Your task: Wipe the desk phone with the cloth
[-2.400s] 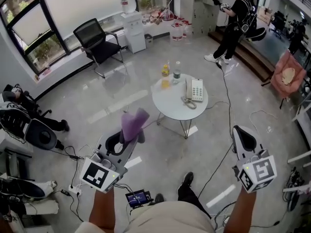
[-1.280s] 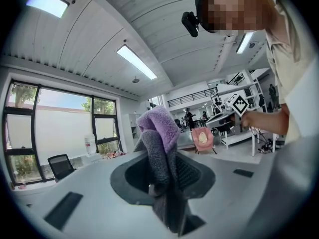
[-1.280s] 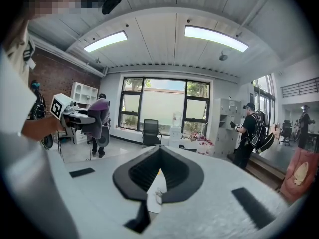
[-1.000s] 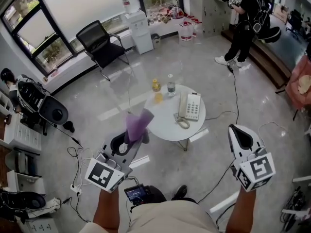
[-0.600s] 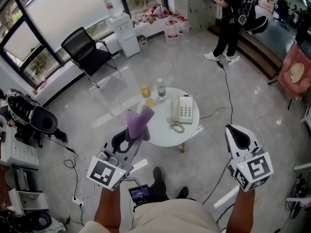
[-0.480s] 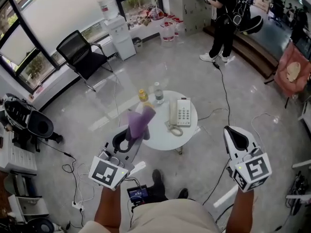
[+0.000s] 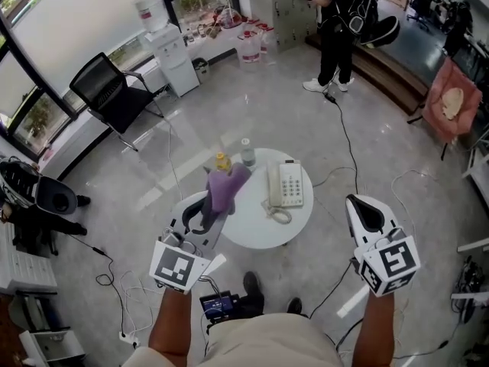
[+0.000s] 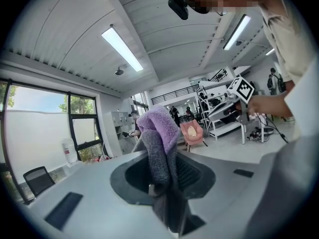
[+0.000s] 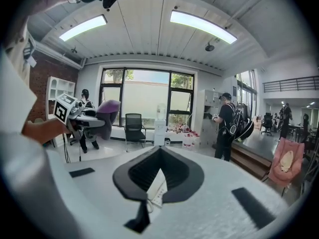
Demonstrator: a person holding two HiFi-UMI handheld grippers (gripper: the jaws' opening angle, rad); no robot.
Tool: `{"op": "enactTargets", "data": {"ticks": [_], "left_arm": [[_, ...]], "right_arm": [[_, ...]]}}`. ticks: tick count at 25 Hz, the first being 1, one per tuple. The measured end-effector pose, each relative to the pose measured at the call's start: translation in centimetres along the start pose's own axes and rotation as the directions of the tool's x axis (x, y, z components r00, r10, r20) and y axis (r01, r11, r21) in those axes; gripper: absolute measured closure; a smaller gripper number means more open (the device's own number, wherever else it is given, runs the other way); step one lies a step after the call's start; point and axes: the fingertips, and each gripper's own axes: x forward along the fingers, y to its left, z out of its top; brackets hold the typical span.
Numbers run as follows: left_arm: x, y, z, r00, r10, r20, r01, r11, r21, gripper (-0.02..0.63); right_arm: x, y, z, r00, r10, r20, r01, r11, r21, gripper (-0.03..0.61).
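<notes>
Closer than before, the white desk phone [image 7: 284,184] lies on the round white desk [image 7: 252,234], ahead-right of the left gripper [image 7: 208,214], fingers clamping the purple fleece cloth [image 7: 224,187]; right gripper [image 7: 365,211] fingers closed, empty.

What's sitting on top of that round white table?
A white desk phone with its curly cord, a small yellow bottle and a clear bottle. The held purple cloth hides the tabletop's left part.

Black chair [image 7: 107,94], water dispenser [image 7: 172,52], round table [image 7: 256,232]
</notes>
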Motion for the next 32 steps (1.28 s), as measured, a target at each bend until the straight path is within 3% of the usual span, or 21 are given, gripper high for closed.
{"op": "enactTargets", "data": {"ticks": [12,32], "left_arm": [[4.6,4.4,-7.0,0.998,-0.048,-0.049,0.046,0.998,-0.044,0.523],[10.2,6.6,-18.2,0.988,-0.086,-0.129,0.063,0.983,-0.174,0.523]], "right_arm": [[9.8,0.4,-1.9,1.000,0.013,-0.025,-0.012,0.999,0.051,0.584],[22.9,1.4,-10.9,0.988,0.084,-0.130,-0.071,0.992,0.103,0.583]]}}
